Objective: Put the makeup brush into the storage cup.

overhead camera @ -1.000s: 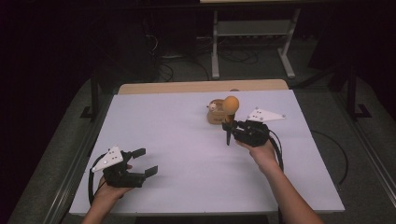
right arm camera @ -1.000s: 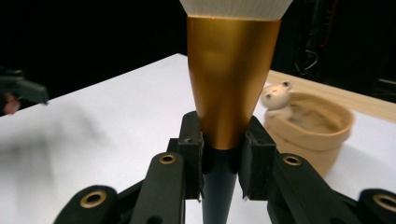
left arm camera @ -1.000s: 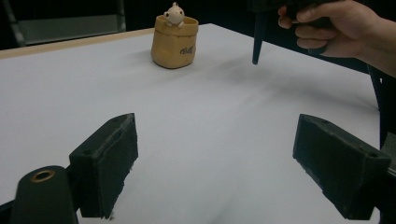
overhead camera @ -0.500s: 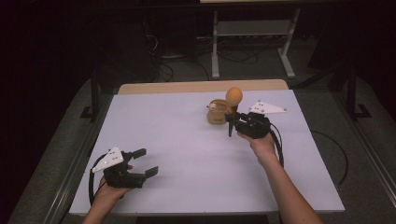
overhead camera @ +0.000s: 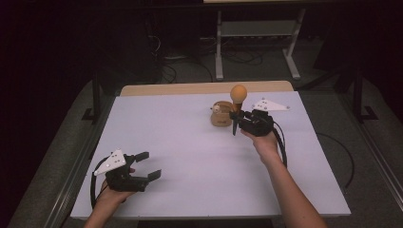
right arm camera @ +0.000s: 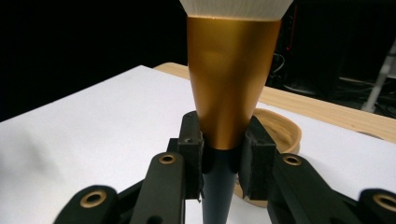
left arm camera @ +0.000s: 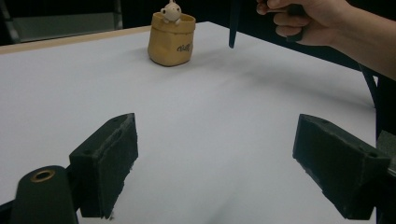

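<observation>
Brush [right arm camera: 232, 93], tapered gold ferrule, black handle

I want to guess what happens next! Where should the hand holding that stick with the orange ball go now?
Probably a little toward the tan cup and down. The right gripper is clamped on the brush, holding it upright, its dark tip above the table beside the cup, so lowering it in looks like the next step.

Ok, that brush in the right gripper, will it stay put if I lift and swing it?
Probably stiff: the brush stands straight in the right gripper. It may slip, since the pads clamp a smooth, glossy taper. The top looks wider than the thin dark tail, so it could pivot if swung fast.
</observation>
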`<state>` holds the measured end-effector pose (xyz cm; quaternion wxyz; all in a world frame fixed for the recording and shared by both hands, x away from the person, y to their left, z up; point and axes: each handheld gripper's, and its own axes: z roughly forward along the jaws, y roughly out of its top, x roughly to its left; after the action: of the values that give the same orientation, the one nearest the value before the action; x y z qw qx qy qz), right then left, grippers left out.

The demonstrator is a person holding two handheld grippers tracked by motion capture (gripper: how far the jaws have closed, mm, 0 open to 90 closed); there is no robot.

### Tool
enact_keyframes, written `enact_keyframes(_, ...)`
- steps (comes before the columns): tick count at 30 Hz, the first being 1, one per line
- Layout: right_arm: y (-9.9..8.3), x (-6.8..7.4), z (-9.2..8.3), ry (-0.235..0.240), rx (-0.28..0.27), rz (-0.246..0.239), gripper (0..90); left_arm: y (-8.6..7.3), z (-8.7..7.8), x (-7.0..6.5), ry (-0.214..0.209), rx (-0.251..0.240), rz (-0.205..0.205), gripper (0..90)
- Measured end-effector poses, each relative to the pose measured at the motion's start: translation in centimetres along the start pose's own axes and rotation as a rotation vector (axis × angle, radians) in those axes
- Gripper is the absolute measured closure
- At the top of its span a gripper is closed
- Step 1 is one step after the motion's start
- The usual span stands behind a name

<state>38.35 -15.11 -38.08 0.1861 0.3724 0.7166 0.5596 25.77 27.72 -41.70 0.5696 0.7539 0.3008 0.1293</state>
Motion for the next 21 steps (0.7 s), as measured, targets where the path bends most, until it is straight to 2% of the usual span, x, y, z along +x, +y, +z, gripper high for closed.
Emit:
enact_keyframes(1,0.2,-0.1,0.1,-0.002,-0.004,-0.002,72.4,0.0,0.0,-0.1,0.001,-0.002,-0.011,13.7)
enact_keyframes(21,2.9,-1.2,1.7,-0.059,-0.007,-0.029,72.4,-0.1,0.0,-0.1,-0.006,-0.003,-0.018,13.7)
